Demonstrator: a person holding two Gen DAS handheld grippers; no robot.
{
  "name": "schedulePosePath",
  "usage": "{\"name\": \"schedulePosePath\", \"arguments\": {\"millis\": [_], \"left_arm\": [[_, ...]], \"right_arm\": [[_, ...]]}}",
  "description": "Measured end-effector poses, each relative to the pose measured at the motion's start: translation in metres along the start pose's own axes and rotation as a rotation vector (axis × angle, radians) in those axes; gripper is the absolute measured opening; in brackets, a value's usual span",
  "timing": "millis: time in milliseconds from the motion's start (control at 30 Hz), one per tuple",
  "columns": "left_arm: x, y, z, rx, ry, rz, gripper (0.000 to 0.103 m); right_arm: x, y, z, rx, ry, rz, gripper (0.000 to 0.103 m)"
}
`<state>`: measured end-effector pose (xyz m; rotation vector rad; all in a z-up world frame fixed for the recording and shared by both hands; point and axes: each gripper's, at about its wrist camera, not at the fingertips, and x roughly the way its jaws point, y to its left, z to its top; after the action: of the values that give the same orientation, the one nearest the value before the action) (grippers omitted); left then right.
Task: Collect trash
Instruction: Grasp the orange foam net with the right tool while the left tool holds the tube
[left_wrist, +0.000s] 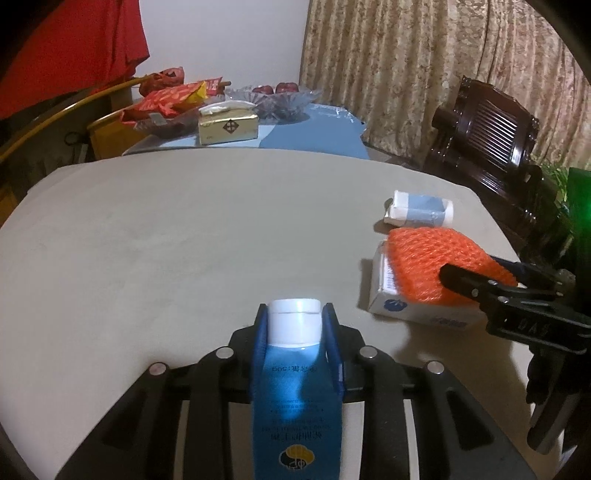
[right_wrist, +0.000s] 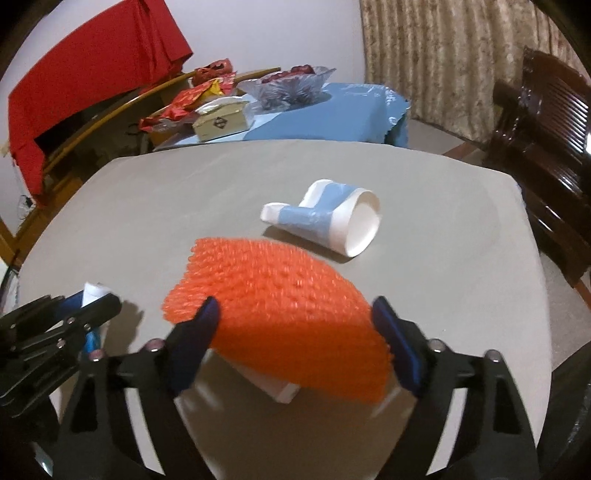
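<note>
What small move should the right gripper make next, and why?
Probably close the right gripper on the orange net. Its jaws stand open on either side of the net, which lies on a white box. The left gripper is shut on the blue tube, so it looks occupied.

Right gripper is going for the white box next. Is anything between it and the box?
Yes. The orange foam net lies on top of the white box and sits between the right gripper's open fingers, covering most of the box. Only its lower corner shows beneath.

Orange foam net (right_wrist: 280, 314) atop white box (left_wrist: 417, 310) — crushed cup (right_wrist: 332, 221) beyond
</note>
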<state>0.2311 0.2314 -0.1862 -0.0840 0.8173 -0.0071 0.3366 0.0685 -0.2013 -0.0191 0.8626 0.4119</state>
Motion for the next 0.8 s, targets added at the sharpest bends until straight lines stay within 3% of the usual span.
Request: {"name": "schedulePosePath", "arguments": {"millis": [133,200,367,800], "left_arm": [[-0.006,-0.009,0.002,0.018,-0.011,-0.002,0.029],[-0.01,-0.012,0.004,0.026,-0.016,-0.002,0.029],[-0.02,-0.021,0.007,0.029,-0.035,-0.006,0.029],[-0.065,-0.068,0.016,0.053,-0.098,-0.103,0.029]], "right_arm": [[-0.008,0.007,0.0,-0.053,-0.003,-0.005,0.057],[-0.014,0.004,0.0,-0.052,-0.003,0.003,0.044],[-0.03,-0.009,-0.003,-0.041,-0.005,0.015,0.027],[-0.12,-0.023,-0.013,-0.045,-0.114,0.003,0.023]]}}
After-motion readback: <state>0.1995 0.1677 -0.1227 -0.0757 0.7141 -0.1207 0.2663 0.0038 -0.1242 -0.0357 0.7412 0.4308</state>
